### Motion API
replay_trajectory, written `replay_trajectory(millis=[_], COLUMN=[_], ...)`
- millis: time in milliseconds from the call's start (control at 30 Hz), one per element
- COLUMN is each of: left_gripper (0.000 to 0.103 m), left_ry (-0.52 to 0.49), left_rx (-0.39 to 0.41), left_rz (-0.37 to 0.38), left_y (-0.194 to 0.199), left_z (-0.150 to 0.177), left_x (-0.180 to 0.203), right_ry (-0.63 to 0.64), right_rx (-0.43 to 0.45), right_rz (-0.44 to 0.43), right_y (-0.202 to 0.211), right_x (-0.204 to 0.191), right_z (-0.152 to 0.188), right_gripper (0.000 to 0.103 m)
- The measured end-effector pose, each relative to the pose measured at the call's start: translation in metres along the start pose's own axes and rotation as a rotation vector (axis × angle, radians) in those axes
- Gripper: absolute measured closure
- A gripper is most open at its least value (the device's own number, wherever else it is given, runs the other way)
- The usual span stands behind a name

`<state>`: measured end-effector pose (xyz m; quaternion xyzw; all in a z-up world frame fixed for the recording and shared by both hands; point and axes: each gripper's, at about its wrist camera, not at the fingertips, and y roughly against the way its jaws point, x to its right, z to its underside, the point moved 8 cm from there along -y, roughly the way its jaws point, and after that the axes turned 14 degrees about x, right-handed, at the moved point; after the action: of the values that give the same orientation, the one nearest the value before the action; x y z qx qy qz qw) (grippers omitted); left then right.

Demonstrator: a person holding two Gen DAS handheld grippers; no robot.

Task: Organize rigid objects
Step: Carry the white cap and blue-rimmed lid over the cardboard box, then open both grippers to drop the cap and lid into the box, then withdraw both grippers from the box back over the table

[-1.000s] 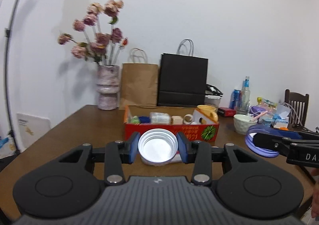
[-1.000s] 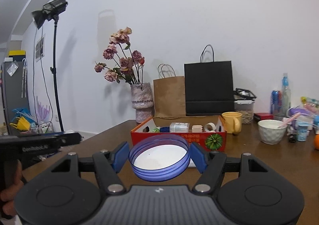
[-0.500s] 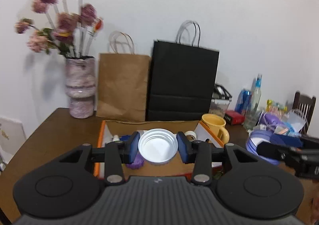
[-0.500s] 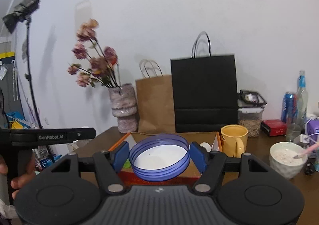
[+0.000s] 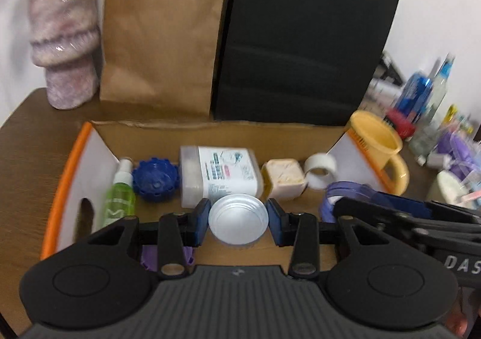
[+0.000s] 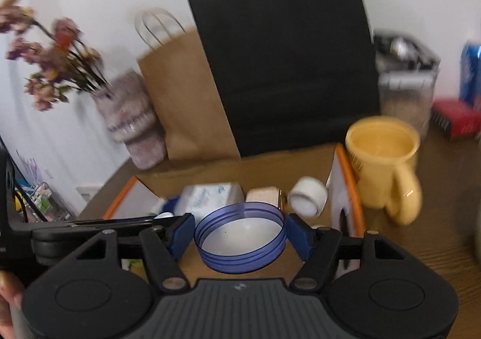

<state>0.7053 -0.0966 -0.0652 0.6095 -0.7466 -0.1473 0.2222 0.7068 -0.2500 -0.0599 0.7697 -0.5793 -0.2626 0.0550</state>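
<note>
Though hidden rightward, green spray bottle [image 5: 118, 199] in left view.

White "DAS" on right gripper [image 5: 390, 212] body, cut off by frame edge; bottle label unreadable.

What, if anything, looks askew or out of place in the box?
Nothing is spilled or broken. The white plastic bottle and the green spray bottle lie on their sides in the cardboard box, and its back edge looks roughly torn.
</note>
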Motion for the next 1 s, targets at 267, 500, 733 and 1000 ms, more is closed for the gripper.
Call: replay_trajectory(millis=[267,500,733,1000], left_gripper=[0.057,0.038,0.020,0.011], left_ry=[0.062,0.040,-0.086,-0.135], left_rx=[-0.086,-0.018,0.118,0.259], left_rz=[-0.036,-0.031,-0.051,-0.069], left_y=[-0.033,-0.003,0.082,0.204], left_z=[0.014,0.001,-0.020,-0.008], left_x=[-0.013,-0.016,-0.020,-0.020], right_ry=[-0.055,-0.041,0.076,0.152], right_rx=[-0.054,-0.022,0.062,0.134], right_rz=[0.040,0.032,0.040,0.045], right_y=[-0.042,-0.026,0.053,0.157], right_x=[0.017,0.010,-0.009,-0.029], right_z=[0.019,0.009,-0.018,-0.017], right_gripper=[0.035,0.032,0.022,0.020])
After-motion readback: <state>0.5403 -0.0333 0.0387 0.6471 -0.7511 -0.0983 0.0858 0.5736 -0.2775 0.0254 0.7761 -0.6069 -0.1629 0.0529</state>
